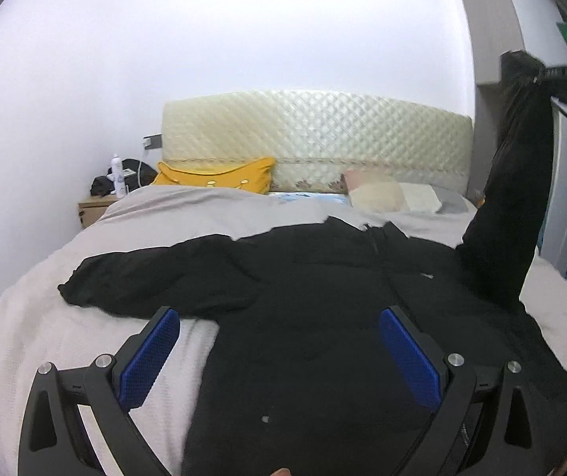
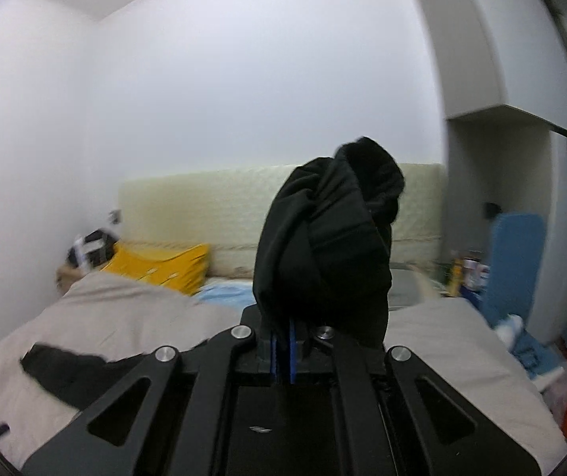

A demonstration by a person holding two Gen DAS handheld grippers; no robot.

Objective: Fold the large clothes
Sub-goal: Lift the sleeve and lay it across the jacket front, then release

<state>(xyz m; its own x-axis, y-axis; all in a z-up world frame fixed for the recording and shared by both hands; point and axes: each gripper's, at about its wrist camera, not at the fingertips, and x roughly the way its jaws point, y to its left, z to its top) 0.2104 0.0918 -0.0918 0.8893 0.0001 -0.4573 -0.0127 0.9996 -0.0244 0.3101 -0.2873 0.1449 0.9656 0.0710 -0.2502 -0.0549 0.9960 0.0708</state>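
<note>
A large black jacket (image 1: 315, 277) lies spread across the bed, one sleeve stretched out to the left. My left gripper (image 1: 279, 325) hovers open just above its lower body, blue pads wide apart with nothing between them. The jacket's right sleeve (image 1: 509, 198) is pulled up high at the right edge of the left wrist view, where my right gripper (image 1: 553, 75) holds its end. In the right wrist view the right gripper (image 2: 283, 341) is shut on the bunched black sleeve cuff (image 2: 331, 246), which hides the fingertips.
The bed has a beige cover (image 1: 45, 317), a yellow pillow (image 1: 220, 176), pale pillows (image 1: 386, 194) and a cream padded headboard (image 1: 315, 135). A nightstand (image 1: 93, 206) with a bottle stands at the left. Blue items and clutter (image 2: 517, 277) crowd the floor to the right.
</note>
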